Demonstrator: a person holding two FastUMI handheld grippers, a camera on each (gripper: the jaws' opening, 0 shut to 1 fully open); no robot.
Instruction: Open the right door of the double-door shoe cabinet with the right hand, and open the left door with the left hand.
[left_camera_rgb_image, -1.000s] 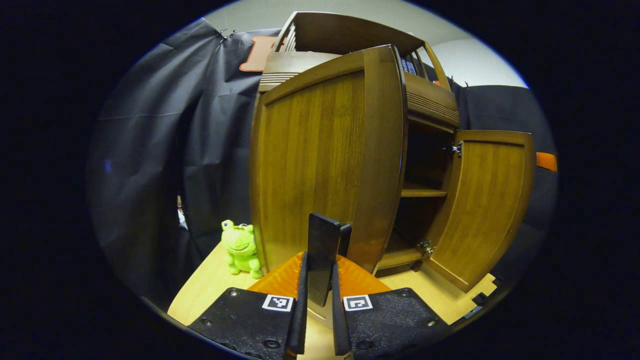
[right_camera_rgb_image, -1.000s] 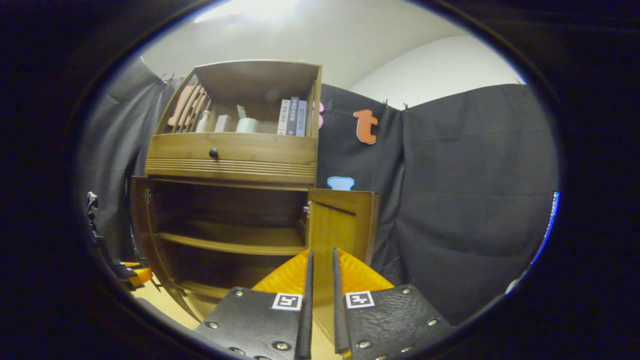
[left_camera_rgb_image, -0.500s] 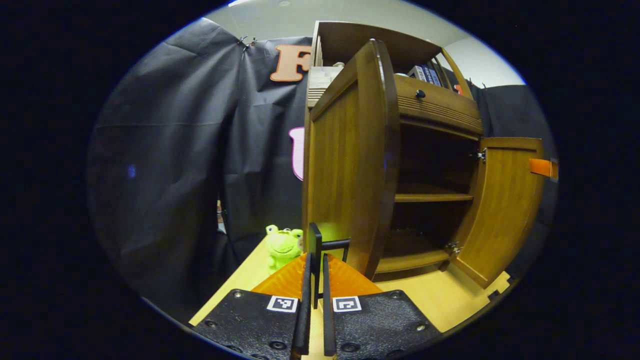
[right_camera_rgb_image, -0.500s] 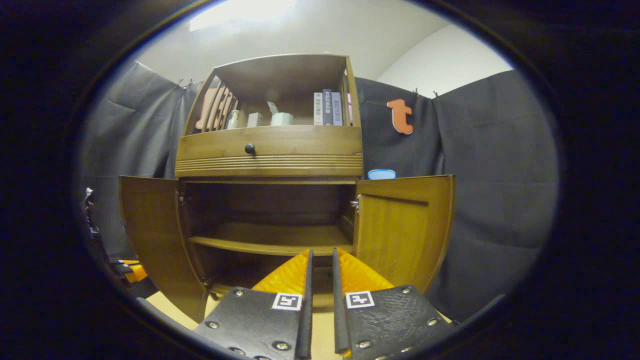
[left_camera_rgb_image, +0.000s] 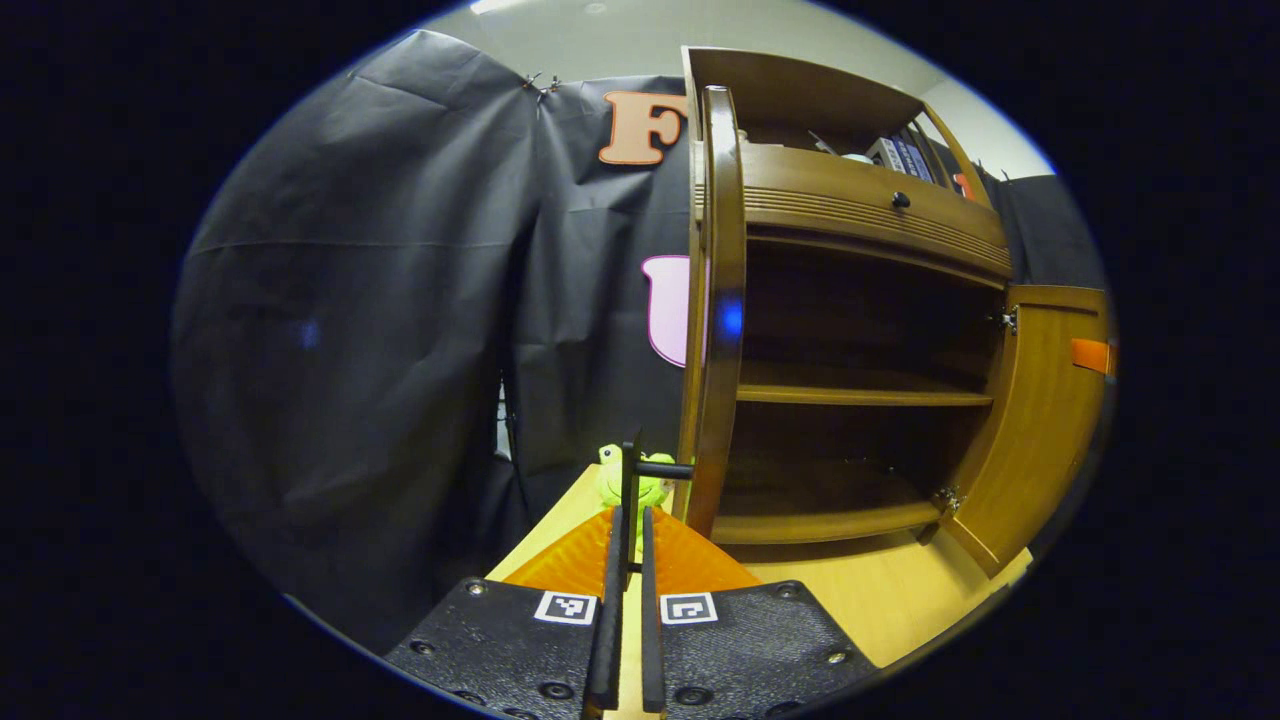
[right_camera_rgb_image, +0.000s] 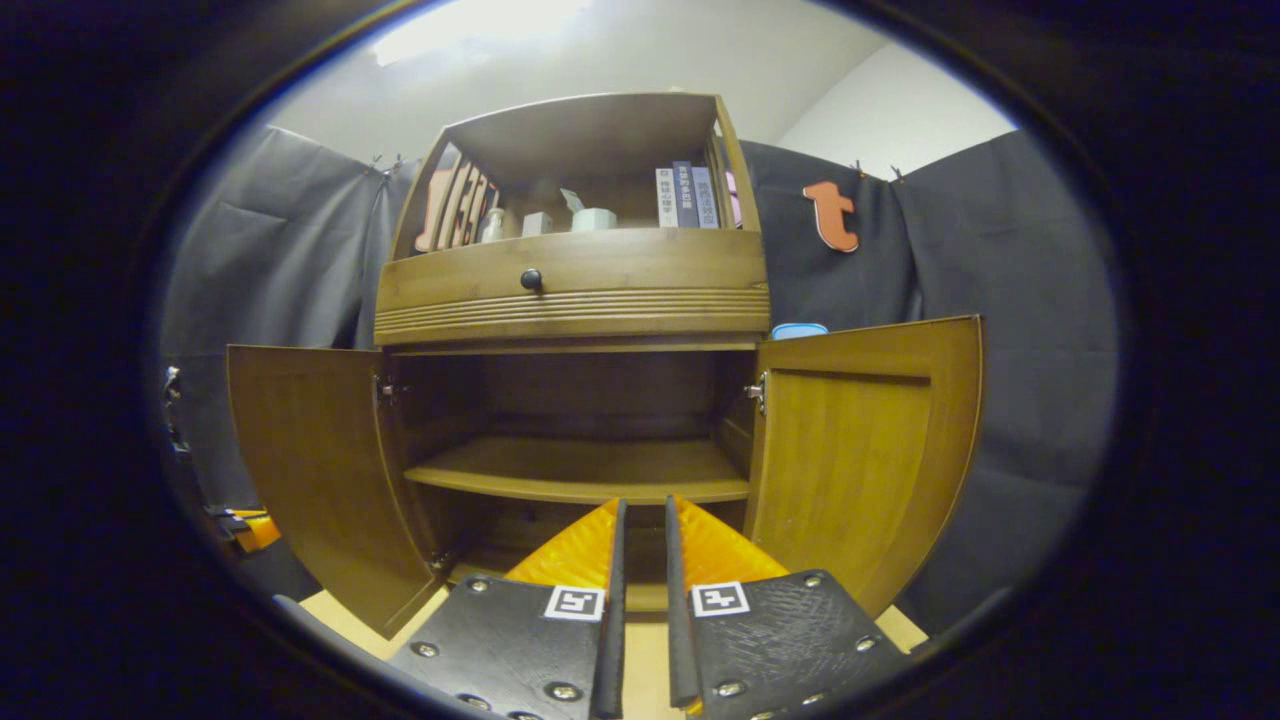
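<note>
The wooden shoe cabinet (right_camera_rgb_image: 570, 290) stands with both doors swung open. In the left gripper view the left door (left_camera_rgb_image: 716, 300) shows edge-on, and its black bar handle (left_camera_rgb_image: 650, 468) sits pinched between the fingers of my left gripper (left_camera_rgb_image: 628, 515), which is shut on it. The right door (left_camera_rgb_image: 1045, 420) hangs wide open at the far right. In the right gripper view the left door (right_camera_rgb_image: 310, 470) and right door (right_camera_rgb_image: 860, 450) flank the dark shelves. My right gripper (right_camera_rgb_image: 643, 515) hovers before the cabinet's middle, with a narrow gap between its fingers and nothing in it.
A green frog toy (left_camera_rgb_image: 622, 484) sits on the light wooden floor panel (left_camera_rgb_image: 880, 610) beside the left door. Books (right_camera_rgb_image: 685, 195) and small items fill the top shelf above a drawer with a black knob (right_camera_rgb_image: 531, 279). Black cloth walls surround the cabinet.
The left door has swung further open with my left gripper on its handle, from facing the camera to edge-on. The right gripper view has shifted left, centring on the cabinet.
</note>
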